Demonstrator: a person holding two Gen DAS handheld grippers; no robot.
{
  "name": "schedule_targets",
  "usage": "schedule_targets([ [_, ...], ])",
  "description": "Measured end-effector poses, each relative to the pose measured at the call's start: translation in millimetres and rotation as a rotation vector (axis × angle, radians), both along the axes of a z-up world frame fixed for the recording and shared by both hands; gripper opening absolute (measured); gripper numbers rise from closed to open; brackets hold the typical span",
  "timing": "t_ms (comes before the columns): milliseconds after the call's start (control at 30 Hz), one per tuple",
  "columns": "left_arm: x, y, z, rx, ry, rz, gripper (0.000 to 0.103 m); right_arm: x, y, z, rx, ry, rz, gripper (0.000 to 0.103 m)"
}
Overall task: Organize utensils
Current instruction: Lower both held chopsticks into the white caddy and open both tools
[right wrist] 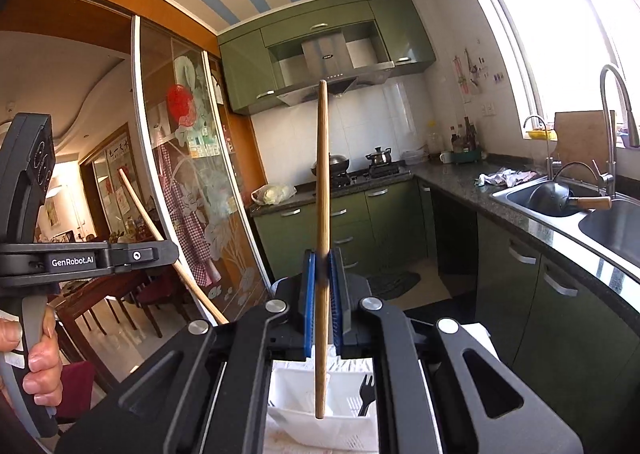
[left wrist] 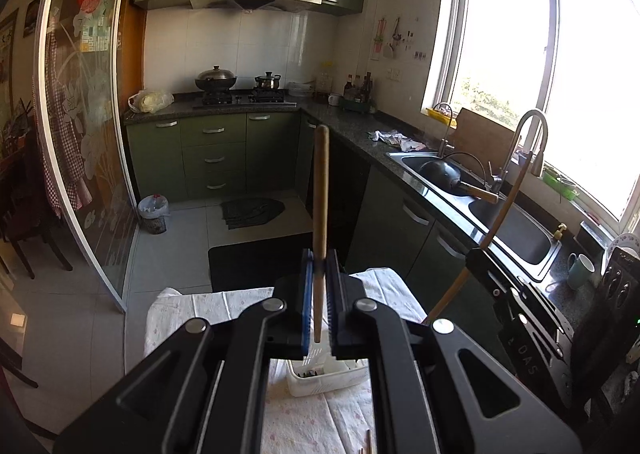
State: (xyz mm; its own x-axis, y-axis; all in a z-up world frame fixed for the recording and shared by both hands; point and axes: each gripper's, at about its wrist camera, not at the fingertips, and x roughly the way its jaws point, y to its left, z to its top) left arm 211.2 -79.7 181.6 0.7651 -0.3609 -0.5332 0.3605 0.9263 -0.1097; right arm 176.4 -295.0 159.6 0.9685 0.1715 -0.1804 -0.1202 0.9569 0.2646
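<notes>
Black gripper linkages fill the foreground of both wrist views. Left gripper (left wrist: 319,274): blue pads clamped on a wooden stick (left wrist: 321,189), held nearly upright, lower end hanging just above a white slotted basket (left wrist: 320,382). Right gripper (right wrist: 322,274): jaws likewise closed on a second wooden stick (right wrist: 322,213), upright, lower tip hanging in front of the white basket (right wrist: 296,414) below. Basket contents: one black fork (right wrist: 367,390) standing at the right side; small dark items at the bottom, too indistinct to identify. Basket rests on a pale floral cloth (left wrist: 224,306) over a table. Sink (left wrist: 516,230) to the right holds a dark pan with wooden handle (left wrist: 460,181). Stove at the back carries a lidded wok (left wrist: 216,78) and a small pot (left wrist: 268,81).
</notes>
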Motion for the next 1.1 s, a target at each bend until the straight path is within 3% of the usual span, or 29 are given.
schedule_targets([
  [267, 20.5, -5.1, -53.0, 0.014, 0.094, -0.012, 0.006, 42.3, -3.6, -45.6, -0.016, 0.029, -0.034, 0.008],
  [400, 21.4, -7.2, -69.0, 0.056, 0.129, -0.021, 0.006, 53.6, -0.3, -65.0, -0.036, 0.036, -0.038, 0.008],
  [767, 29.3, -22.5, -114.7, 0.145, 0.176, -0.036, 0.007, 51.5, 22.9, -115.2, -0.102, 0.040, -0.045, 0.009],
  [867, 30.5, -23.2, -124.6, 0.144, 0.192, -0.035, 0.008, 40.2, 23.3, -123.9, -0.107, 0.031, -0.041, 0.029],
  [1100, 19.2, -16.4, -132.5, 0.121, 0.184, -0.034, 0.036, -5.0, 23.1, -131.9, -0.098, -0.006, -0.037, 0.030],
])
